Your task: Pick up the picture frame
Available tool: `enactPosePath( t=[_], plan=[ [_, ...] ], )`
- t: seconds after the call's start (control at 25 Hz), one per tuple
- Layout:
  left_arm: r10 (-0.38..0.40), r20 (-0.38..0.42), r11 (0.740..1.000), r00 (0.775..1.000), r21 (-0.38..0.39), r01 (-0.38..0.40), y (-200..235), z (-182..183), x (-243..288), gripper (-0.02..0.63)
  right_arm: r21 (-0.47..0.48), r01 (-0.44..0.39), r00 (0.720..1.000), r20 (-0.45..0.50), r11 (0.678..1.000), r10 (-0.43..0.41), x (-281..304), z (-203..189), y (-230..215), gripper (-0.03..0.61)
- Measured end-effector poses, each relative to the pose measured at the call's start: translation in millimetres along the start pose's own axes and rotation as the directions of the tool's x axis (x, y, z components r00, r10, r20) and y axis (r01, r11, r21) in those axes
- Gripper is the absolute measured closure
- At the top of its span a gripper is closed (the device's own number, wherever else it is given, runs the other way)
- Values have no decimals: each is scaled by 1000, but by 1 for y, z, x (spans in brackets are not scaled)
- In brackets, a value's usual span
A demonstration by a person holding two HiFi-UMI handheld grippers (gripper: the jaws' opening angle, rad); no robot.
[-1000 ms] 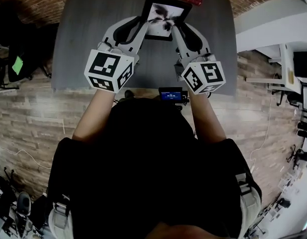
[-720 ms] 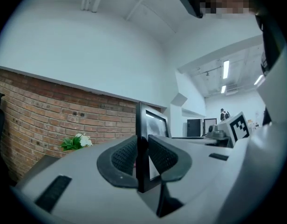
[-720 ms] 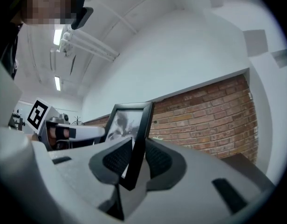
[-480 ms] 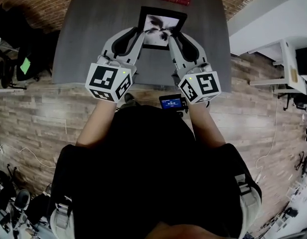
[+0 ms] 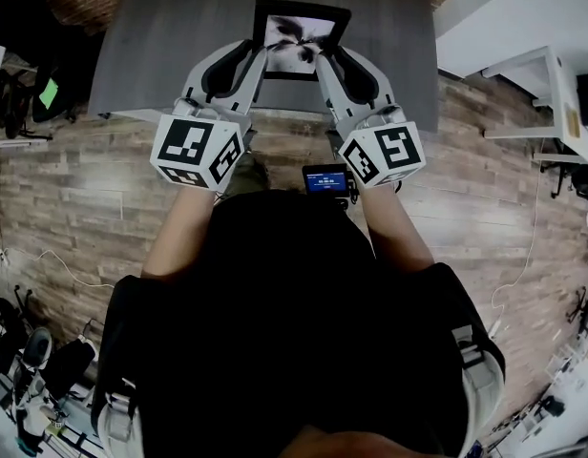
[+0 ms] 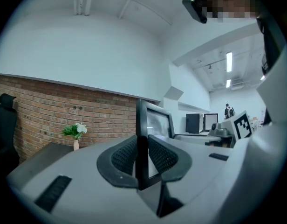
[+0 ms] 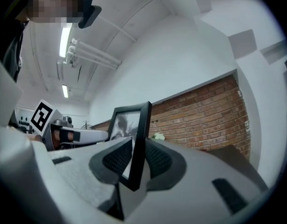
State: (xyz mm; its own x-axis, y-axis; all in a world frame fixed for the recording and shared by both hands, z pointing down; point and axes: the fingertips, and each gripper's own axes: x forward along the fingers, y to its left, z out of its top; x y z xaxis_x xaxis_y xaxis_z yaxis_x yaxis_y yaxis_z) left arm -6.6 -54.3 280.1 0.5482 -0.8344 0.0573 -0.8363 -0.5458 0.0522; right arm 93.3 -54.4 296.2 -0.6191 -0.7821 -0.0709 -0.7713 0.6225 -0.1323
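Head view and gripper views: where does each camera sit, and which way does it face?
Head view: on the head, facing steeply down at picture frame and table; arms, torso, grippers show.
Left gripper view: on left gripper, facing along its jaws toward brick wall.
Right gripper view: on right gripper, facing likewise; left gripper shows.
All share the frame.

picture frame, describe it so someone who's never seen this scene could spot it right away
In the head view, find the grey table at the top of the picture. Over its near part, the left claw and right claw each pinch one side edge of the picture frame. It is the only flat black-bordered rectangle, with a dark print on white inside.
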Motion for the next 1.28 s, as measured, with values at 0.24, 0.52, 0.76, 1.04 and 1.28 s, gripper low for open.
enactPosePath(
  t=[0.24, 0.52, 0.76, 1.04, 1.28],
  plan=[
    [28, -27, 1000, 999, -3, -28, -42, -8, -32, 546, 36, -35, 999, -6, 999, 35, -50, -3, 16, 486],
    [21, -31, 999, 999, -27, -22, -54, -13, -78, 546, 44, -34, 999, -15, 998, 35, -76, -7, 55, 486],
    [-9, -1, 997, 1000, -82, 9, -46, -15, -112, 546, 23, -5, 999, -40, 1000, 6, -84, -8, 93, 486],
    [-43, 26, 993, 999, -108, 45, -28, -10, -165, 546, 0, 15, 999, -49, 1000, -15, -82, -2, 148, 486],
    [-46, 36, 988, 998, -144, 51, 0, -20, -219, 546, 0, 16, 996, -86, 1000, -16, -75, -20, 208, 486]
  ],
)
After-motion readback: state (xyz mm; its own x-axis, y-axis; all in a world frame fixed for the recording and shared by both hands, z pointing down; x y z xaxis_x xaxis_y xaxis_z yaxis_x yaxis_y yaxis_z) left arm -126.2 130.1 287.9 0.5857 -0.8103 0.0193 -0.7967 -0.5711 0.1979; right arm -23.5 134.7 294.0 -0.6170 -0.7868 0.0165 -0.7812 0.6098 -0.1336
